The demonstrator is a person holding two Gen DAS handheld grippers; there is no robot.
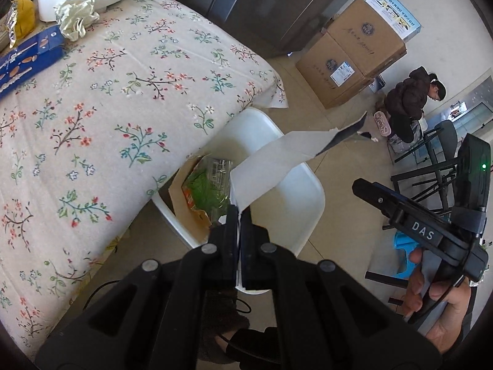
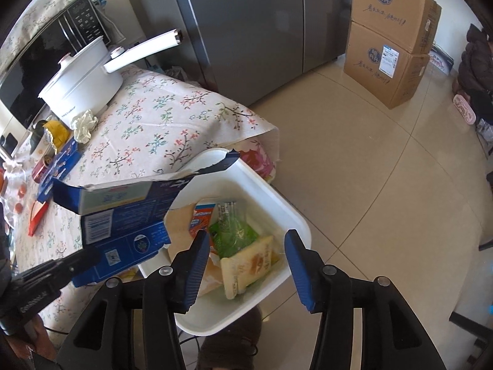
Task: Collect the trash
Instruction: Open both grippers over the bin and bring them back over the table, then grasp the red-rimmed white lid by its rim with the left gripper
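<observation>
Left tool [image 1: 238, 212] is clamped on the torn blue carton [image 2: 123, 215], hanging at the white bin's [image 2: 295, 215] rim beside the worktop [image 1: 107, 108]. Right tool [image 2: 243, 265] is apart and empty over the bin. Carry the carton fully over the opening before letting go — it's wide, so tip it in lengthwise.

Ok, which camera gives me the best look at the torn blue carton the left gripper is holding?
The right wrist view: the torn blue carton shows its printed blue sides and ripped flap, pinched by the left gripper beside the white bin. The left wrist view shows only its pale inside, edge-on.
</observation>
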